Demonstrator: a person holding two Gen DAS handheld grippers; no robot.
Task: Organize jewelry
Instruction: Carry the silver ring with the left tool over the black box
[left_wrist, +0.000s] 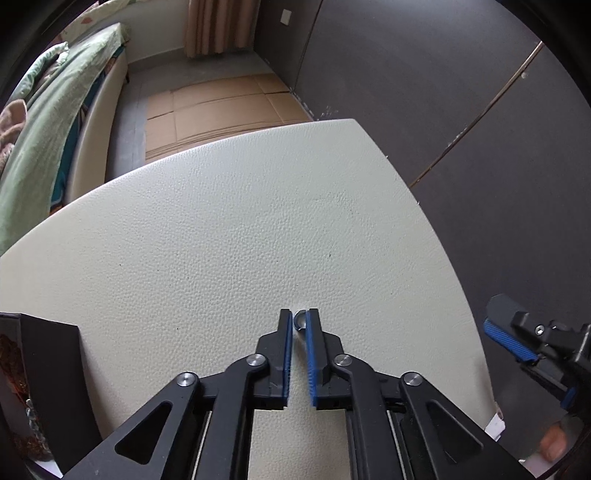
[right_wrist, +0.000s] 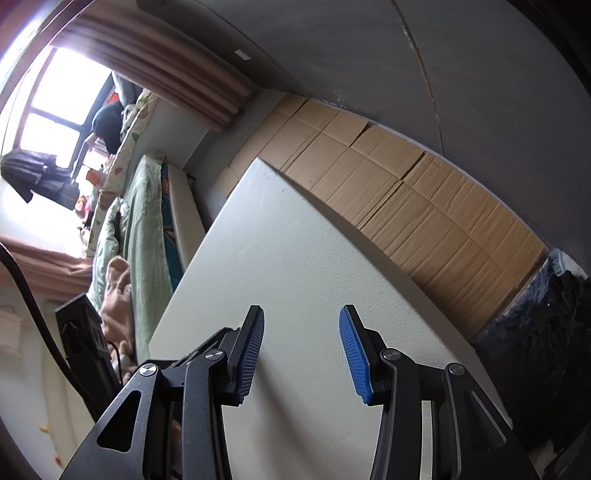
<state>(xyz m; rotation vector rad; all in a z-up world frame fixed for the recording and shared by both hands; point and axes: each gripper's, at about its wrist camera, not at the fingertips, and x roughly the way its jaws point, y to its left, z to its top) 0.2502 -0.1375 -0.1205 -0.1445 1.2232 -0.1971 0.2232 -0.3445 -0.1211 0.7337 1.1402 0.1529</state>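
Observation:
A small silver ring (left_wrist: 300, 319) sits between the tips of my left gripper (left_wrist: 299, 320), whose blue-padded jaws are nearly closed around it over the cream leather-textured table (left_wrist: 221, 229). A black jewelry box (left_wrist: 40, 387) with brownish pieces inside stands at the table's left edge. My right gripper (right_wrist: 301, 325) is open and empty, tilted, over the table's right side; it also shows in the left wrist view (left_wrist: 513, 339) at the far right.
A dark wall (left_wrist: 443, 92) stands to the right of the table. Flattened cardboard (left_wrist: 221, 110) covers the floor beyond the table. A bed with green bedding (left_wrist: 48, 129) is at the left. A dark bin (right_wrist: 535, 314) stands at the table's right.

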